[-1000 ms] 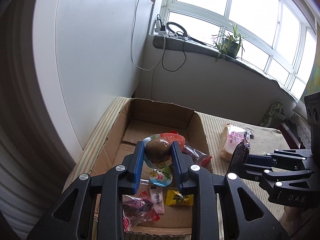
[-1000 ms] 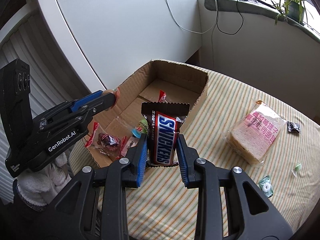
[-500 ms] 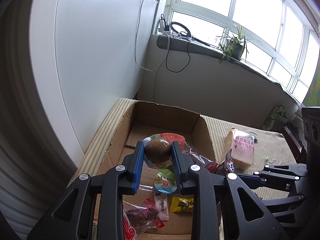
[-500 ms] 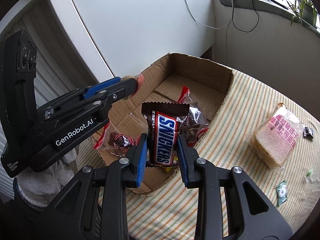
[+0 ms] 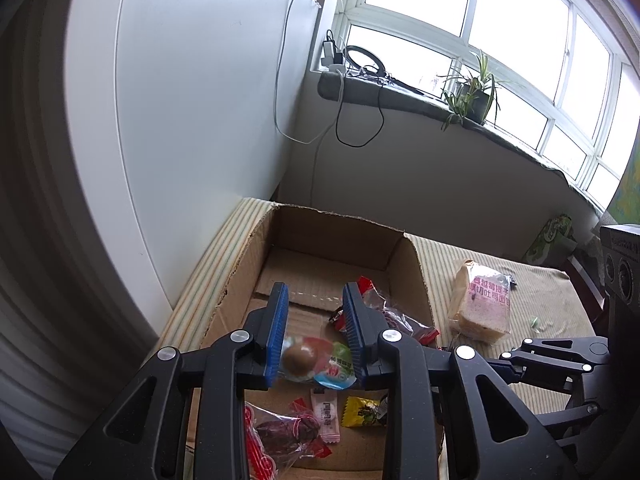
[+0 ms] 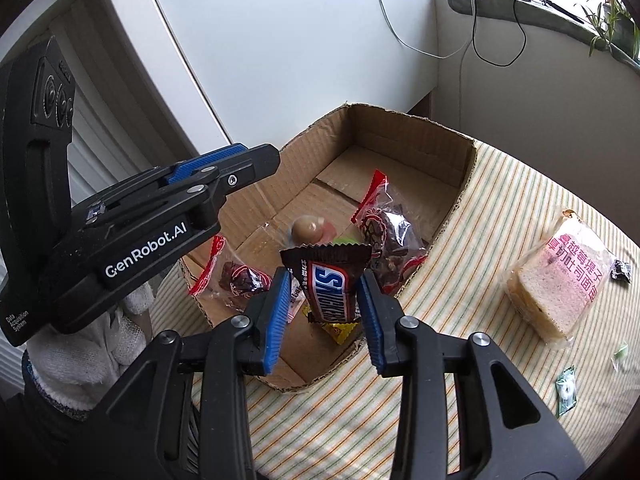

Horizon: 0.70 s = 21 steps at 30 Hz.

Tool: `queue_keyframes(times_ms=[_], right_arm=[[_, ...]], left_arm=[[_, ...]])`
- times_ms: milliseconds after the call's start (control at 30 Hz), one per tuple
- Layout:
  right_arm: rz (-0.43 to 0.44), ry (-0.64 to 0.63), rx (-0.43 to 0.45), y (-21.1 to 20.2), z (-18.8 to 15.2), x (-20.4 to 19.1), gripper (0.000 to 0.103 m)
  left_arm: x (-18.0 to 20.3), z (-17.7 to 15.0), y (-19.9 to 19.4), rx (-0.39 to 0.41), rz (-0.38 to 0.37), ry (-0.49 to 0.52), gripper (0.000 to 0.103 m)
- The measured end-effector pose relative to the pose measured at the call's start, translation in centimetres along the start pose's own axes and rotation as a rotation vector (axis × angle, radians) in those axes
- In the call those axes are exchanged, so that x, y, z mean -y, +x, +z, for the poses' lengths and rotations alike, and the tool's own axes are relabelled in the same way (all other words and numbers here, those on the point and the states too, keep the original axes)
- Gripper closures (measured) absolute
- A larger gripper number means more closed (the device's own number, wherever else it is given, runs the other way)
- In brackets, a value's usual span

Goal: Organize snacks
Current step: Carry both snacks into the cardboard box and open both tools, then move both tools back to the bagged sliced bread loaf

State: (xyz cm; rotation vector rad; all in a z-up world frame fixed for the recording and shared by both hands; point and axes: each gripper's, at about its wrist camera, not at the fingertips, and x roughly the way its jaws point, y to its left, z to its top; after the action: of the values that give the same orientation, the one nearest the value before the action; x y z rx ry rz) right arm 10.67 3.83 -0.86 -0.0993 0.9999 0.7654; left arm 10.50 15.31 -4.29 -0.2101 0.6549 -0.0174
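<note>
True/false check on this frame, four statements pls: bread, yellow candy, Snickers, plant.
1. The sliced bread packet is inside the cardboard box. False: the sliced bread packet lies on the striped tablecloth, outside the cardboard box.
2. A yellow candy packet lies in the box. True: the yellow candy packet is on the box floor.
3. The Snickers bar lies flat on the tablecloth. False: the Snickers bar is tilted between the jaws of the right gripper, which have just been opening, above the box's near end.
4. A potted plant stands on the windowsill. True: potted plant.
</note>
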Motion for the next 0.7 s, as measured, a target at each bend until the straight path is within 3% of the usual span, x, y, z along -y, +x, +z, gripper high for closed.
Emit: queue_keyframes(times_ms=[33,133,400,533,700], right_arm=[[0.000,-0.002,0.009,-0.1,0.1,0.0,0.051],[-0.009,-0.014,0.038,-0.6,0.1,-0.2,0.037],[-0.025,-0.008,0.051,-1.5,-0.2,0.2,0.035],[-0.047,-0.003,0.067,-2.3,-0.8,0.7,0.025],[-0.083,0.008,0.109,-4.0,-1.5,1.7,0.025]], left_arm=[[-0.1,0.0,0.0,0.001,0.003,-0.002,0.077],[-0.3,0.0,-0.2,0.006,0.005,-0.005,0.076],[-0.3,0.2,-0.9,0.019,0.007,-0.013,0.076],[0.2,0.2,-1.3,0.024,0.006,-0.004,0.076],[1.1,0.1,-1.9,0.033,-0.001,0.009,0.076]])
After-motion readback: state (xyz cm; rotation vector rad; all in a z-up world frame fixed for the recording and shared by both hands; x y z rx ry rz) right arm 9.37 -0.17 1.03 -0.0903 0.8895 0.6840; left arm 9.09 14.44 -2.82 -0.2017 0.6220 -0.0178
